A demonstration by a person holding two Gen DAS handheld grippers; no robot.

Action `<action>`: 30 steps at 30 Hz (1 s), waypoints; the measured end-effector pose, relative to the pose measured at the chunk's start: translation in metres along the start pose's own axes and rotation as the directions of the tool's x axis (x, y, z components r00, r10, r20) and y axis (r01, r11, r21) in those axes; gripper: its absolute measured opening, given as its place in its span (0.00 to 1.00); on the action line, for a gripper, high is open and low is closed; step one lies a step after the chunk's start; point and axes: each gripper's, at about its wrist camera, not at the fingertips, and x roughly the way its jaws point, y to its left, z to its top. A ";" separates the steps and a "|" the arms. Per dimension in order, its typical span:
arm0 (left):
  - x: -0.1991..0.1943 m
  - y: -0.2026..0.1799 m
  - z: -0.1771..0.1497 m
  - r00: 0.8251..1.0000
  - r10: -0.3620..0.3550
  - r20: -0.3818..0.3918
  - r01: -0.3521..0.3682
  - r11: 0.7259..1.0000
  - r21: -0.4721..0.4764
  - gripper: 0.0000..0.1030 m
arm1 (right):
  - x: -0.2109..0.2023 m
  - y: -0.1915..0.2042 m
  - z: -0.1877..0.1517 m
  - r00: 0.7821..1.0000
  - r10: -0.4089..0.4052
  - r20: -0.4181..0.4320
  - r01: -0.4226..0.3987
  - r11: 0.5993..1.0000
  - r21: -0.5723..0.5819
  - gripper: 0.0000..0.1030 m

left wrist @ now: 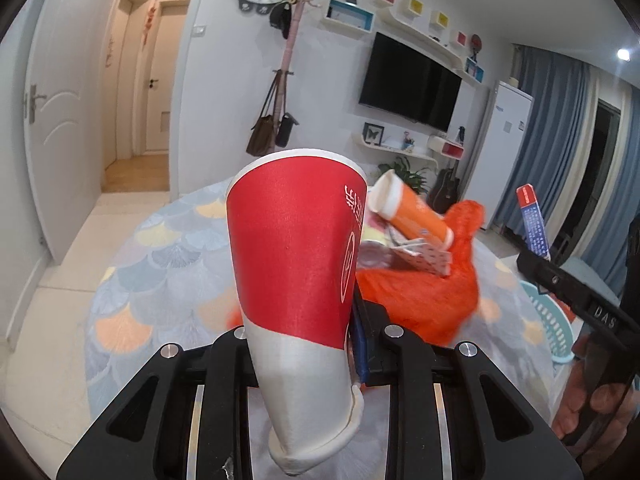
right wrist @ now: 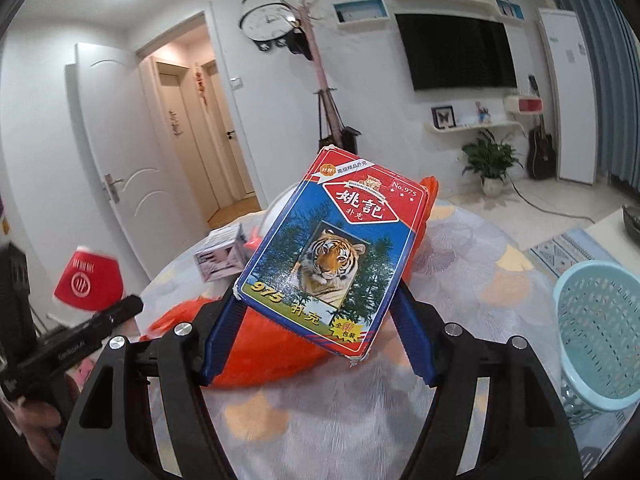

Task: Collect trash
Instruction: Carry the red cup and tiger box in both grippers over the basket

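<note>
A: In the left claw (left wrist: 304,364) a red paper cup (left wrist: 294,256) sat pinched; the right claw (right wrist: 320,316) clamped a card box (right wrist: 328,256).

B: Carrying step, I'd judge. Next, both needed swinging past the orange bag (right wrist: 272,360) on the surface (right wrist: 460,280) to the blue basket (right wrist: 600,340).

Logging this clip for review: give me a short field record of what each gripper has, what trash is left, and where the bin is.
left gripper: shut on red paper cup, squashed at its base
right gripper: shut on card box with tiger picture
table: round, patterned cloth
left on table: orange bag, orange tube, small carton
bin: blue basket, beside the table on the right
held items in basket: neither yet
</note>
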 end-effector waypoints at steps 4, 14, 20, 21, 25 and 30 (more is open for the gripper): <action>-0.014 -0.009 0.002 1.000 0.003 0.017 -0.003 1.000 0.013 0.24 | -0.017 0.005 -0.006 1.000 0.004 0.016 -0.003 1.000 -0.031 0.65; -0.037 -0.024 -0.005 0.999 0.044 0.023 -0.045 0.999 0.031 0.24 | -0.038 0.007 -0.010 1.000 0.008 0.026 -0.007 0.999 -0.050 0.65; -0.045 -0.036 -0.009 0.998 0.057 0.024 -0.058 0.997 0.044 0.25 | -0.047 0.006 -0.015 1.000 0.012 0.023 -0.010 0.998 -0.060 0.65; -0.046 -0.039 -0.009 0.998 0.060 0.026 -0.061 0.997 0.052 0.25 | -0.048 0.006 -0.016 1.000 0.009 0.026 -0.007 0.998 -0.064 0.65; -0.049 -0.049 -0.009 0.998 0.051 0.029 -0.053 0.996 0.068 0.25 | -0.053 0.002 -0.018 1.000 0.002 0.028 -0.001 0.998 -0.062 0.65; -0.048 -0.063 -0.010 0.999 0.030 0.028 -0.032 0.995 0.098 0.25 | -0.057 -0.009 -0.020 1.000 -0.015 0.022 0.017 0.999 -0.050 0.65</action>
